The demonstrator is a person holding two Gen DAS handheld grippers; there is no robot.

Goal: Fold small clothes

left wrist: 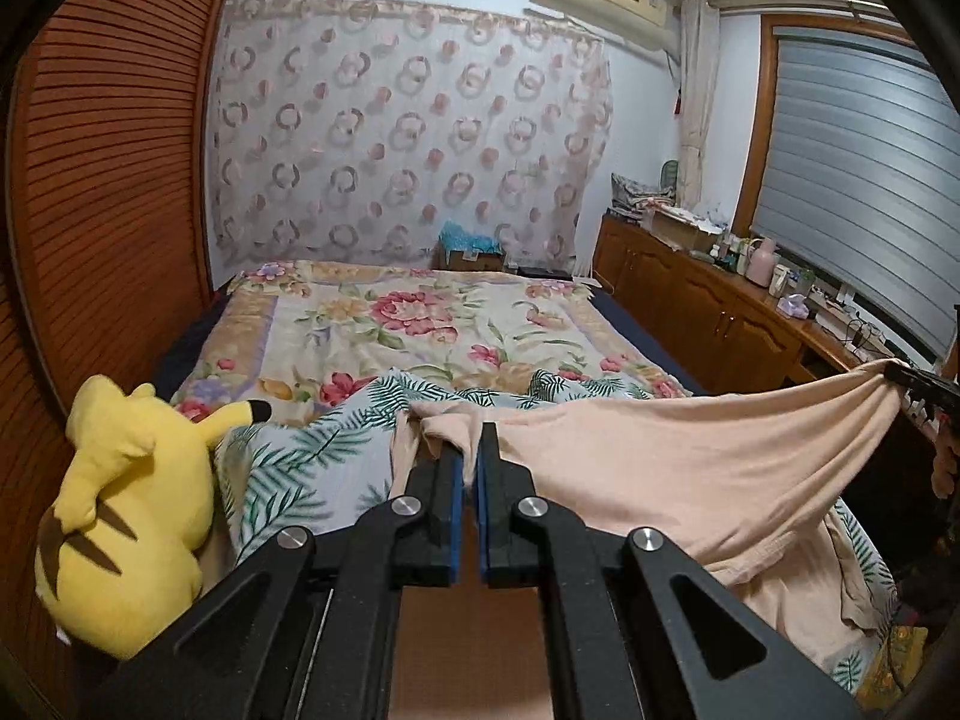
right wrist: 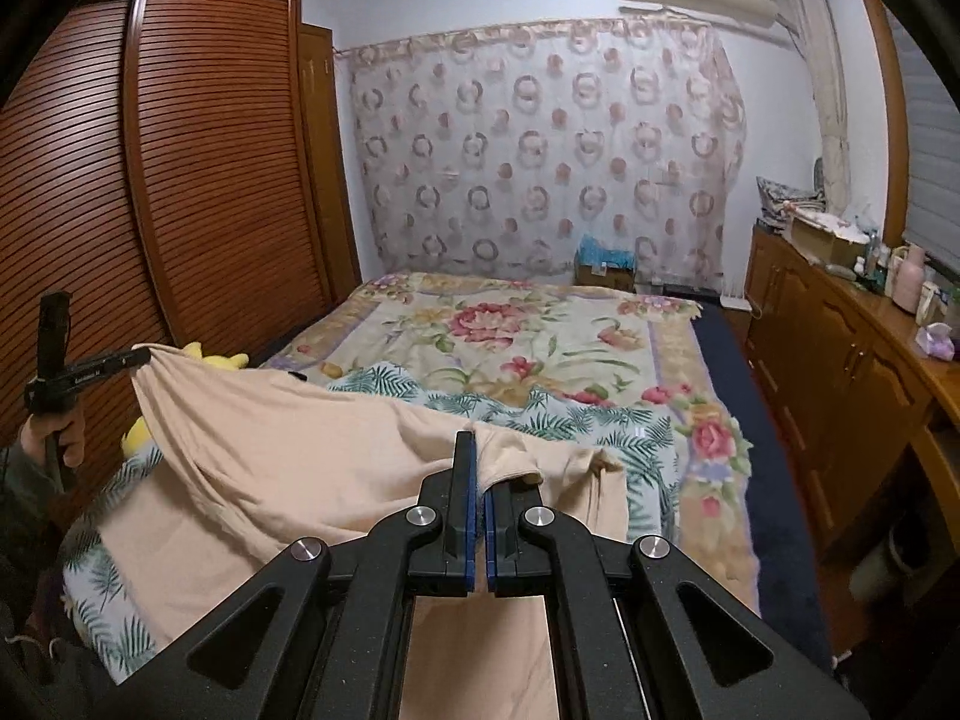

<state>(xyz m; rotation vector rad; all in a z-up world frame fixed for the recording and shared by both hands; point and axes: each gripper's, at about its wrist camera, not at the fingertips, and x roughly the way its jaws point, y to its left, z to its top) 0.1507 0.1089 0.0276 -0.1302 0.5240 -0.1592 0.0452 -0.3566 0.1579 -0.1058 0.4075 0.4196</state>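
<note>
Tension across the peach garment [left wrist: 690, 468] is deliberate, we judge: both grippers pinch its upper edge at well-separated points so the cloth hangs open and flat before folding. We find the left gripper [left wrist: 471, 456] clamped nearly closed on one corner and the right gripper [right wrist: 480, 468] likewise closed on the other. The garment's lower part drapes onto the palm-print sheet [left wrist: 300, 468] at the near end of the bed, beside a yellow Pikachu plush [left wrist: 132, 504].
</note>
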